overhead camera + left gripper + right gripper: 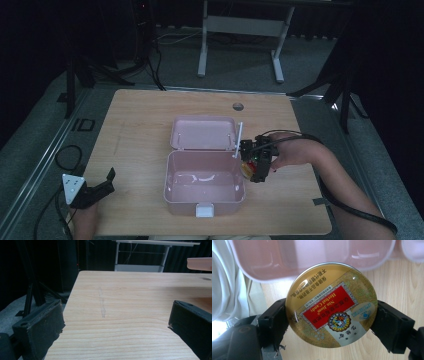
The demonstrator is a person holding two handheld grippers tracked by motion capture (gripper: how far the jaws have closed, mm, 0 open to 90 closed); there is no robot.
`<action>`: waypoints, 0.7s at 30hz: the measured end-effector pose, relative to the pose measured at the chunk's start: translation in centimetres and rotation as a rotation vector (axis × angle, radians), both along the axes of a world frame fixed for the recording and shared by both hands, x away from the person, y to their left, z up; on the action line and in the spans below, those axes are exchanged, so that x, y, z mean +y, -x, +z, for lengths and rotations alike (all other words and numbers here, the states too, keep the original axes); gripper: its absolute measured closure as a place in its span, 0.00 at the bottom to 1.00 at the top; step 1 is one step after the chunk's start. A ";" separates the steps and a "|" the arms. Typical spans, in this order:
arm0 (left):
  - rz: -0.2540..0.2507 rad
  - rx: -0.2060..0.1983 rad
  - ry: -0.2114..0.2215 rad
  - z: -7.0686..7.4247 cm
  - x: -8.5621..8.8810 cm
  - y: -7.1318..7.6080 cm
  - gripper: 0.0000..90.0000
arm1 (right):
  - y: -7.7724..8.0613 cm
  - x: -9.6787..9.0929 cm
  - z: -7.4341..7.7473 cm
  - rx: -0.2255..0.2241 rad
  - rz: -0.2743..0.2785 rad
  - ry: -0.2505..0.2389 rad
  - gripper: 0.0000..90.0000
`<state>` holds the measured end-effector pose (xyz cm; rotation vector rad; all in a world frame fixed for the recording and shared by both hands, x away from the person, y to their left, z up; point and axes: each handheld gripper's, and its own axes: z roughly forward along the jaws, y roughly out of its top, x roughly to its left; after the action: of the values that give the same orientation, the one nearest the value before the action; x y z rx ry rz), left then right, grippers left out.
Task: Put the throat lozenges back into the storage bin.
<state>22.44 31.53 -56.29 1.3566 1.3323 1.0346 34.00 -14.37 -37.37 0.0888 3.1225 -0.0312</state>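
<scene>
A pink lunch box (204, 187) stands open in the middle of the wooden table (135, 135), its lid (203, 133) folded back. My right gripper (252, 167) hovers at the box's right rim, shut on a round gold candy tin (331, 305) with a red label. In the right gripper view the tin fills the gap between the jaws, with the box rim (287, 262) behind it. My left gripper (97, 190) rests at the table's front left corner, open with nothing between its fingers (40, 330).
A small round hole (238, 106) sits near the table's far edge. A white desk frame (240, 30) stands on the floor beyond. Black stands and cables line the floor at both sides. Bare wood lies left of the box.
</scene>
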 end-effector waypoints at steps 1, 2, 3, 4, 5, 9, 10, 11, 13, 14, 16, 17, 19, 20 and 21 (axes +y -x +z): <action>0.000 0.000 0.000 0.0 0.0 0.0 0.00 | 0.0 0.0 0.0 0.000 0.000 0.000 0.22; 0.000 0.000 0.000 0.0 0.0 0.0 0.00 | 0.1 0.4 0.0 0.005 0.010 -0.001 0.22; -0.001 0.002 0.000 0.0 0.0 0.0 0.00 | 0.1 0.4 0.0 0.005 0.010 -0.001 0.22; 0.000 0.003 0.000 0.0 0.0 0.0 0.00 | 0.3 1.4 0.2 0.010 0.030 -0.009 0.22; -0.001 0.003 0.000 0.0 0.0 0.0 0.00 | 0.3 1.8 0.3 0.009 0.034 -0.013 0.22; -0.001 0.003 0.001 0.0 0.0 0.0 0.00 | 0.5 3.2 0.4 0.020 0.066 -0.034 0.22; -0.001 0.002 0.002 0.0 0.0 0.0 0.00 | 0.6 3.6 0.3 0.022 0.073 -0.035 0.22; -0.001 0.002 0.002 0.0 0.0 0.0 0.00 | 0.6 3.9 0.3 0.027 0.078 -0.038 0.22; -0.002 0.002 0.003 0.0 0.0 0.0 0.00 | 0.7 4.4 0.0 0.031 0.092 -0.034 0.22; -0.002 0.002 0.003 0.0 0.0 0.0 0.00 | 0.8 4.6 -0.1 0.033 0.095 -0.034 0.22; -0.004 0.001 0.004 0.0 0.0 0.0 0.00 | 0.8 5.0 -0.4 0.035 0.100 -0.031 0.22; -0.004 0.002 0.004 0.0 0.1 0.0 0.00 | 0.9 5.1 -0.5 0.037 0.101 -0.030 0.22; -0.004 0.001 0.005 0.0 0.1 0.0 0.00 | 0.9 5.3 -0.7 0.039 0.100 -0.029 0.22; -0.004 0.000 0.005 0.0 0.0 0.0 0.00 | 1.0 5.4 -1.0 0.043 0.104 -0.023 0.22; -0.004 0.001 0.005 0.0 0.0 0.0 0.00 | 1.1 5.6 -1.4 0.048 0.112 -0.017 0.22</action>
<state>22.44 31.58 -56.29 1.3557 1.3317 1.0279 32.90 -8.76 -38.80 -0.0876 3.1699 -0.0057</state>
